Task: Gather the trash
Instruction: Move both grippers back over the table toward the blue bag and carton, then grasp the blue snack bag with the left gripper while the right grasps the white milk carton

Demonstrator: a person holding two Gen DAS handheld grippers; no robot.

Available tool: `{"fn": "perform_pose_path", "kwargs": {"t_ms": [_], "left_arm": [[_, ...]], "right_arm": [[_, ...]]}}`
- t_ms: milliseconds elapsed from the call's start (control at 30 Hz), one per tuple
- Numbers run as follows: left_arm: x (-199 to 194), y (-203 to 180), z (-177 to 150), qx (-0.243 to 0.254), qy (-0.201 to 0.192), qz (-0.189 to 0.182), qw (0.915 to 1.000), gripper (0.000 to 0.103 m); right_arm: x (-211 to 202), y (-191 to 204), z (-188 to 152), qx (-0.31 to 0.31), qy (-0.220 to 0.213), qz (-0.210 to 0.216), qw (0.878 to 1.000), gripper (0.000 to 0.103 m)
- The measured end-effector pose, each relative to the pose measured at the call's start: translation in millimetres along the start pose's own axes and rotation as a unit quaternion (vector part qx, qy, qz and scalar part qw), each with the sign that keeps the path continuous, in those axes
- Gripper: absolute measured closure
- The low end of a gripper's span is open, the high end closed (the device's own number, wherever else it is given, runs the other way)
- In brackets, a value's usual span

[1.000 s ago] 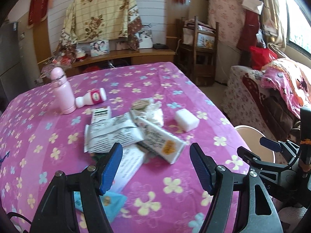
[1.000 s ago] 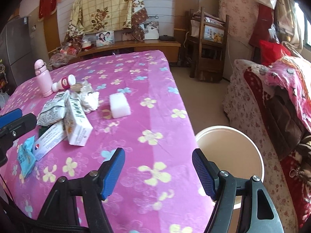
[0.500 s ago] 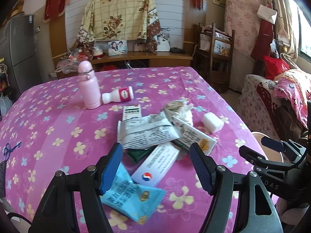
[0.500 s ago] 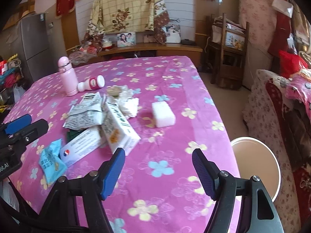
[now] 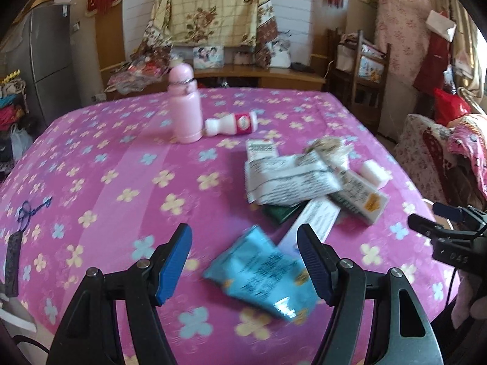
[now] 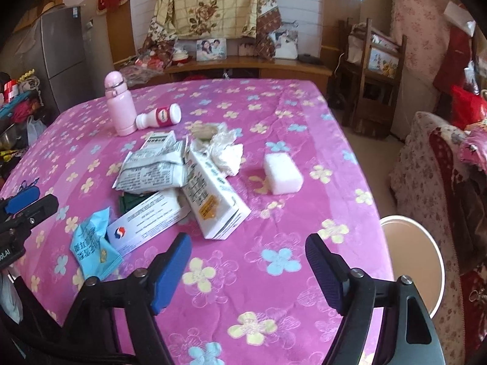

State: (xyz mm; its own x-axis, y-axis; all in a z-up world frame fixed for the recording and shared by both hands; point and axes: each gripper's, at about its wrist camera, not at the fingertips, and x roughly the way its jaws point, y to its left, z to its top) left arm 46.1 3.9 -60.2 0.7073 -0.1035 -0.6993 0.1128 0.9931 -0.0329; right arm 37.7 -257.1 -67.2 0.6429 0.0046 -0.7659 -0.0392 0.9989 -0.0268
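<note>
Right wrist view: one table under a pink flowered cloth [image 6: 274, 115] carries a heap of trash, with one round pale bin [image 6: 411, 261] standing on the floor just off its right edge. Largest in the heap is one white carton [image 6: 213, 194], lying flat with its long axis running from the far left toward the near right, its open end nearest the camera. One crinkled white printed wrapper [image 6: 152, 170] lies just left of it, overlapping its far end. One flat white box with a red-and-blue logo [image 6: 146, 222] points from near left to far right, tucked against the carton. One blue packet [image 6: 91, 249] lies at the near left, its long axis running roughly toward the camera. One white block [image 6: 281, 173] sits apart to the right, and one crumpled tissue [image 6: 226, 152] rests behind the carton.

Standing beyond the heap is one upright pink bottle [image 6: 120, 108], with one small white bottle with a red label [image 6: 159, 115] on its side just beside it, cap to the right.

Two grippers hover above the cloth: the right gripper [image 6: 248, 264] with fingers spread wide and holding nothing, and the left gripper [image 5: 245, 257], equally wide, directly above the blue packet [image 5: 261, 276].
</note>
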Motion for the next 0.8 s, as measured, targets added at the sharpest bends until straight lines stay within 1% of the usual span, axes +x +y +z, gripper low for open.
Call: {"fn": "perform_pose_path", "kwargs": {"t_ms": [67, 167, 300, 367, 433, 567, 633, 733, 800], "left_arm": [[3, 6, -4, -0.002, 0.012, -0.003, 0.9999, 0.031], [6, 11, -14, -0.012, 0.031, -0.019, 0.9993, 0.031], [16, 12, -27, -0.039, 0.062, -0.039, 0.9965, 0.031], [24, 9, -37, -0.043, 0.082, -0.047, 0.9946, 0.031], [29, 5, -45, -0.035, 0.093, -0.039, 0.9942, 0.031], [38, 8, -54, -0.018, 0.114, -0.007, 0.9933, 0.031], [46, 13, -52, -0.015, 0.122, 0.011, 0.9923, 0.031], [57, 21, -46, -0.019, 0.130, 0.018, 0.9911, 0.031], [62, 23, -44, -0.013, 0.132, 0.026, 0.9909, 0.031]], "right_arm": [[3, 2, -2, -0.005, 0.003, 0.000, 1.000, 0.023], [7, 6, -4, -0.008, 0.007, 0.016, 1.000, 0.023], [12, 10, -4, -0.018, 0.019, 0.025, 0.999, 0.023], [12, 12, -5, -0.026, 0.021, 0.027, 0.999, 0.023], [13, 11, -5, -0.025, 0.023, 0.036, 0.999, 0.023], [16, 6, -7, -0.014, 0.031, 0.050, 0.998, 0.023], [17, 3, -8, -0.008, 0.036, 0.061, 0.997, 0.023], [19, -1, -6, 0.007, 0.042, 0.071, 0.997, 0.023], [20, 0, -6, 0.011, 0.044, 0.076, 0.996, 0.023]]}}
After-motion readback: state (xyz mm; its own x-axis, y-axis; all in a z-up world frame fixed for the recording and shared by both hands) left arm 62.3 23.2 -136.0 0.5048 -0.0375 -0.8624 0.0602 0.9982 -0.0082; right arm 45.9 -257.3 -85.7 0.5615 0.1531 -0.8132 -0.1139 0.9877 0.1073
